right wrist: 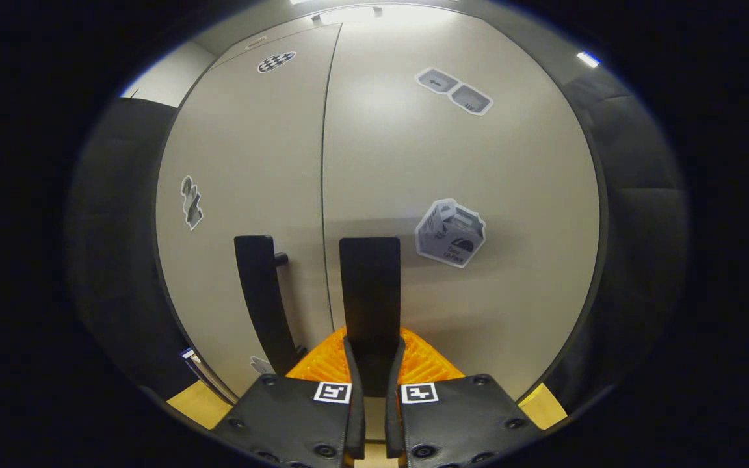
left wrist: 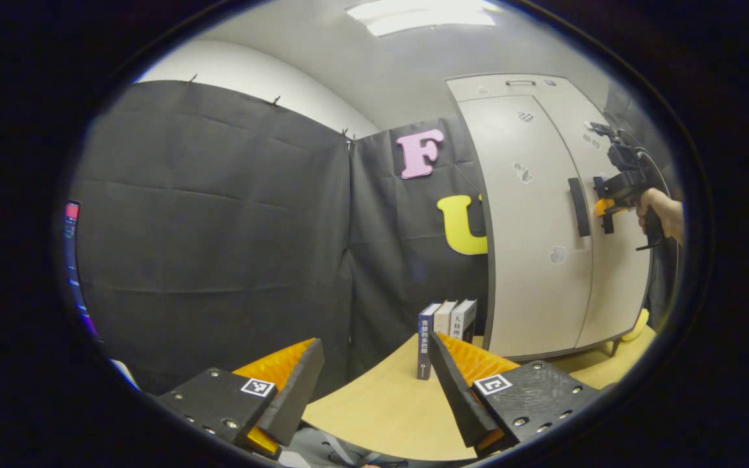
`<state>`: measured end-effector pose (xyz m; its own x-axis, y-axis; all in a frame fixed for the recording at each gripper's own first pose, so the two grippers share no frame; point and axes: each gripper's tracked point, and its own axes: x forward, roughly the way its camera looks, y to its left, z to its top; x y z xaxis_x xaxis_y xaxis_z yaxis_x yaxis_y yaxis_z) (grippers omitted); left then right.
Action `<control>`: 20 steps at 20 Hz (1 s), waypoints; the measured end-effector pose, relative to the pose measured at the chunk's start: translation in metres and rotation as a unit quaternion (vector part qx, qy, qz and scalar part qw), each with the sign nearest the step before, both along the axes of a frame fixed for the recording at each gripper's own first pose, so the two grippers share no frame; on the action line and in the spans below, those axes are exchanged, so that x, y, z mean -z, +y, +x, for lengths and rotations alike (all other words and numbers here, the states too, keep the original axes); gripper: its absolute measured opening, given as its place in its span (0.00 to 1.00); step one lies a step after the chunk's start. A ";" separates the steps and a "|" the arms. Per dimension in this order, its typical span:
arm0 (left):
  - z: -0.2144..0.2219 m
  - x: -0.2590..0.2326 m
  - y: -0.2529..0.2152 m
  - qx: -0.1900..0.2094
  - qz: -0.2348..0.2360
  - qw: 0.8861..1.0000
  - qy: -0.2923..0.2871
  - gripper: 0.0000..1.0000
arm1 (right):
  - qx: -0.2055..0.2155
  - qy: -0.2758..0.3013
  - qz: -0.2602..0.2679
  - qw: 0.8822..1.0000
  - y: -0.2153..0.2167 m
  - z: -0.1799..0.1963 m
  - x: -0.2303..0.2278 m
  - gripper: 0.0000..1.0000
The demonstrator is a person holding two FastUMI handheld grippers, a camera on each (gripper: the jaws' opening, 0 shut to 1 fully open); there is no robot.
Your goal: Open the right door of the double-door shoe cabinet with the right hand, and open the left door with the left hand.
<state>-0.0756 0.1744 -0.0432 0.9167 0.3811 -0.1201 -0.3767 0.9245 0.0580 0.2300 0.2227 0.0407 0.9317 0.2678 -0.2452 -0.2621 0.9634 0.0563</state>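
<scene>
Black cloth walls back the shoe cabinet [left wrist: 543, 227]; right gripper [right wrist: 374, 370] pinches the right door handle [right wrist: 369, 292], while left gripper [left wrist: 374, 396] hangs spread wide above the table [left wrist: 381, 409].

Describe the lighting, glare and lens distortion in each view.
Left gripper view: a ceiling light blows out to white, and the fisheye bows the cabinet edges. Right gripper view: a soft bright patch sits high on the right door, the door seam curves, and the right handle stays sharp between the right gripper fingers.

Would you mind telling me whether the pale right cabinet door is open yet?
Shut: the pale right cabinet door sits flush beside the left door, though the right gripper clamps its black bar handle.
</scene>
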 end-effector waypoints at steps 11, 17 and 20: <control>0.014 -0.009 -0.032 0.055 -0.006 0.998 -0.017 0.95 | -0.034 0.008 0.015 0.999 -0.029 -0.054 -0.008 0.14; 0.023 -0.012 -0.062 0.087 -0.009 0.996 -0.020 0.95 | -0.059 0.017 0.015 0.998 -0.044 -0.077 -0.010 0.13; 0.032 -0.017 -0.081 0.105 -0.008 0.994 -0.025 0.96 | -0.075 0.019 0.017 0.997 -0.048 -0.082 -0.010 0.13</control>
<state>-0.0434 0.0937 -0.0261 0.9808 0.1791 -0.0775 -0.1774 0.9837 0.0291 0.1481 0.1745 0.0511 0.8710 0.4115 -0.2685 -0.3993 0.9112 0.1012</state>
